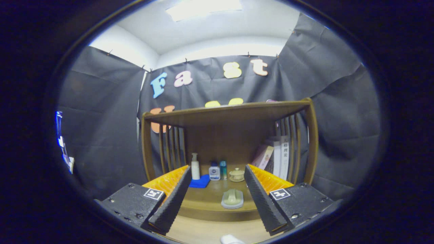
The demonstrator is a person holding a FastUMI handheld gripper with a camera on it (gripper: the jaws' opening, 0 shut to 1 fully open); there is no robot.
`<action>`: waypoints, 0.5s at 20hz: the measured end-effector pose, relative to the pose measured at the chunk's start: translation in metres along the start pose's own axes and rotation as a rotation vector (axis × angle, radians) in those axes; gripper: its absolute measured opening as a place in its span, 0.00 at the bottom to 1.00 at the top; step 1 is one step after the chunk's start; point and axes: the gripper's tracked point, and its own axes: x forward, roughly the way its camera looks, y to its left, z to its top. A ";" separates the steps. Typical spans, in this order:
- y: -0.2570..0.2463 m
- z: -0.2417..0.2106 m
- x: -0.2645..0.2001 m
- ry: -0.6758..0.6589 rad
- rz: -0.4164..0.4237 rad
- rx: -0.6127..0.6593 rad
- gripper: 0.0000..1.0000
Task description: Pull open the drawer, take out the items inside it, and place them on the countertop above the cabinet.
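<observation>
We see our two-finger gripper [217, 200] with two long fingers [171, 200] that have bumpy, ridged inner sides. Each sits on a dark, speckled block with small round screws and a little square black-and-white sticker [153, 194].

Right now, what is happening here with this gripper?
A person holds the gripper before a wooden cabinet. Its fingers are open and hold nothing. Beyond them, on the countertop, lies a pale brush; further back stand bottles, a blue cloth and a small pot. Books lean at one side.

Bright ceiling panel [203, 8] overhead — edges bowed, perhaps slightly soft.
</observation>
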 end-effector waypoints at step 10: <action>-0.019 -0.037 -0.083 -0.122 -0.021 0.062 0.98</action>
